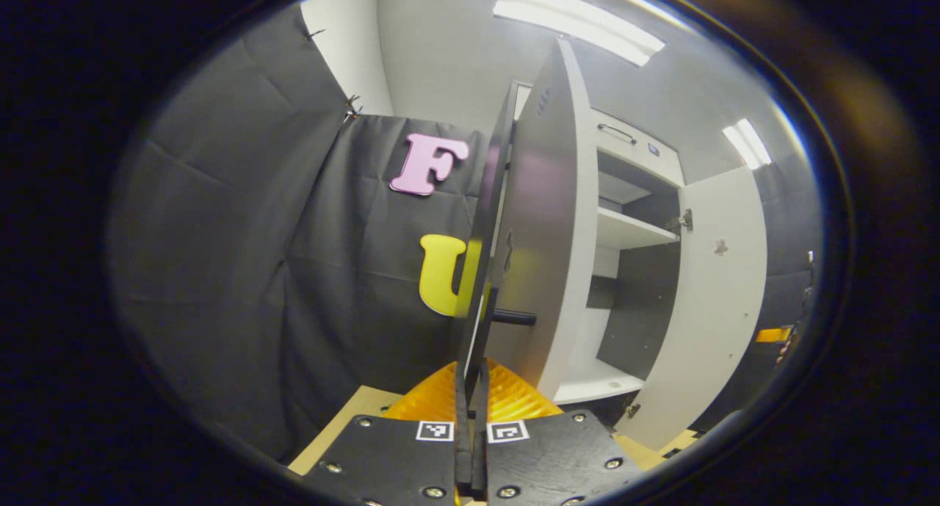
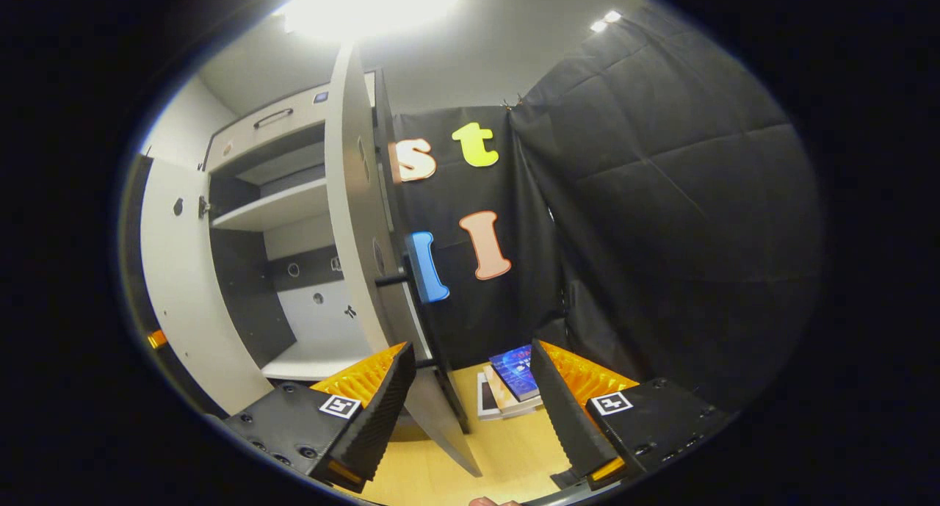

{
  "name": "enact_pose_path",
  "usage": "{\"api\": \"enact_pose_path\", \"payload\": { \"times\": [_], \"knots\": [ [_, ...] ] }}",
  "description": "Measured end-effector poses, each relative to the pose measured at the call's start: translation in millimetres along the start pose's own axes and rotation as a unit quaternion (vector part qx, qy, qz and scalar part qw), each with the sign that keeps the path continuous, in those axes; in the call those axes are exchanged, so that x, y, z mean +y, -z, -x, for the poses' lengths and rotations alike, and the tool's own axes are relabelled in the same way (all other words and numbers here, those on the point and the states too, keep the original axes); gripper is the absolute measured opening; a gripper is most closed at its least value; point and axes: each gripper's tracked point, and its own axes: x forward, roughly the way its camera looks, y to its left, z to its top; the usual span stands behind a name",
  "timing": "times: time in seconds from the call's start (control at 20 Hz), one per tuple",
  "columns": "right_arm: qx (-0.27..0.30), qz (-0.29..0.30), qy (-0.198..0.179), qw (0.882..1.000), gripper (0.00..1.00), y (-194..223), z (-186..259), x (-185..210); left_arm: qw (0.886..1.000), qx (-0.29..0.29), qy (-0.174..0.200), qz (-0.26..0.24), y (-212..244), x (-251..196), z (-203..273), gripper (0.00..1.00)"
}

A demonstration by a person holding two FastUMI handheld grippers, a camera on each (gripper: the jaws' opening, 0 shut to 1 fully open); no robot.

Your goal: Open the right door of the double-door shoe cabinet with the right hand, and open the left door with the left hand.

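Fingers point(image 1: 470, 410) seemingly pinching left door point(image 1: 543, 219) edge, books point(image 2: 510, 388) beyond right gripper point(image 2: 474, 410)

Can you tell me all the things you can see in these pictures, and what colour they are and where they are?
White shoe cabinet: one, white with dark inner panels, ahead.
Left cabinet door: one, white, swung open, edge toward the left gripper.
Right cabinet door: one, white, swung open beside the right gripper.
Black bar handle: one on each door, sticking out.
White inner shelf: one, upper cabinet.
Stack of books: one, blue top cover, on the wooden floor.
Left gripper: black and orange, fingers together around the left door's edge.
Right gripper: black and orange, fingers apart.
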Motion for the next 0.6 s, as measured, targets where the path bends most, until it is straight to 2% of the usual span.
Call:
{"api": "enact_pose_path", "payload": {
  "times": [0.3, 0.5, 0.55, 0.6],
  "knots": [
    [-0.021, 0.002, -0.003, 1.000, 0.98, -22, 13, 2, 1.000, -0.009, -0.027, 0.009, -16, 6, 9, 0.02],
    [-0.026, 0.022, -0.027, 0.999, 0.97, -26, 13, 26, 0.997, -0.029, -0.061, -0.040, -28, 10, 21, 0.01],
    [-0.026, 0.027, -0.032, 0.999, 0.97, -27, 13, 32, 0.996, -0.025, -0.066, -0.059, -26, 7, 21, 0.05],
    [-0.026, 0.028, -0.040, 0.998, 0.97, -27, 15, 39, 0.994, -0.025, -0.068, -0.078, -25, 8, 20, 0.13]
  ]
}}
